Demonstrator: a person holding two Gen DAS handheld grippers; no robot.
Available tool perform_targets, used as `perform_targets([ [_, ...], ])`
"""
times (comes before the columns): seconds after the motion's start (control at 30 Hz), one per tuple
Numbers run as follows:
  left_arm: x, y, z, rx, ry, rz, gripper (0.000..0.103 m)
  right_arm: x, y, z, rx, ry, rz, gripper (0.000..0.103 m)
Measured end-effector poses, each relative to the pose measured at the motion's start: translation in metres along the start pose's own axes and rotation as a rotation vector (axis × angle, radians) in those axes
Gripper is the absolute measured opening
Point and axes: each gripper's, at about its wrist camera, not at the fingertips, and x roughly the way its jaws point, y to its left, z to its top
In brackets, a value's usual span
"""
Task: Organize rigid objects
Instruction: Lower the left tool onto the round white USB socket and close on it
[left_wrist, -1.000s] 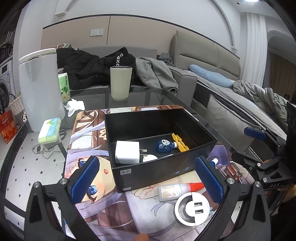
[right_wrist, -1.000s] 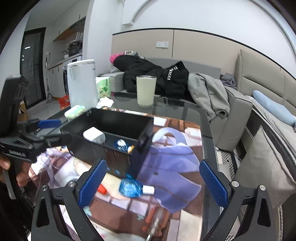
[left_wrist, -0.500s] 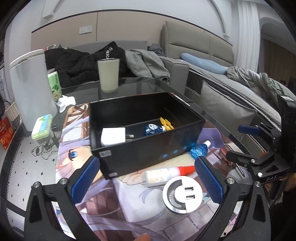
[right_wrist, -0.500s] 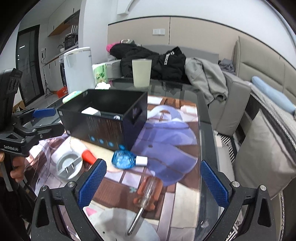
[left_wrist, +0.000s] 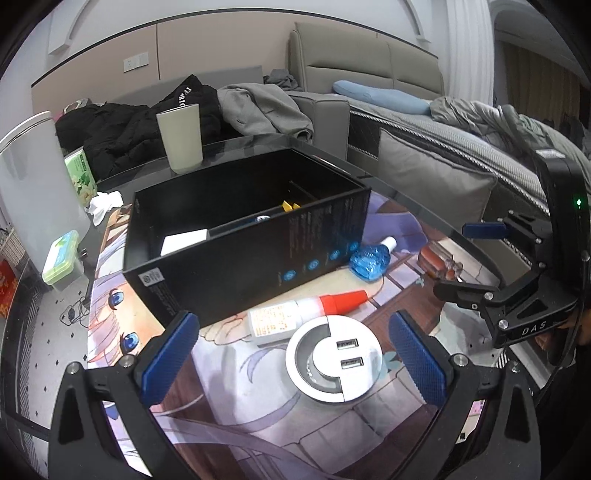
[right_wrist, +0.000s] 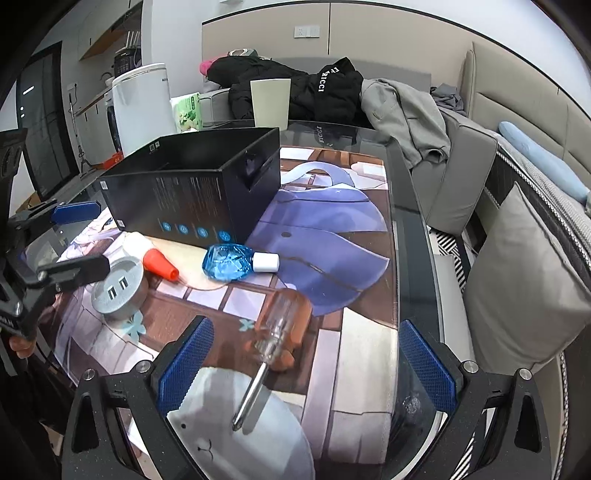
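Lettering reading "DAS" is showing on the right gripper (left_wrist: 480, 258) body in the left wrist view; its fingers are standing apart, holding nothing. The left gripper (left_wrist: 295, 354) is hanging wide open over a round white USB hub (left_wrist: 334, 360), which is touching a red-capped glue bottle (left_wrist: 295, 314) with unreadable print. A blue bottle (right_wrist: 229, 262) and a clear-handled screwdriver (right_wrist: 269, 339) are lying beside the black box (left_wrist: 236, 236). A black jacket (right_wrist: 325, 88) is showing "RICCI".
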Motion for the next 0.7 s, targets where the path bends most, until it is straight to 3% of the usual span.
perform_targets([
  [0.3,0.009,-0.006,-0.006,0.024,0.057,-0.028,0.103,0.007,0.001,-0.005,0.008,0.039,0.013,0.088],
  [0.7,0.016,-0.010,-0.010,0.050,0.105,-0.055,0.102,0.010,0.002,-0.004,0.014,0.044,0.027,0.088],
])
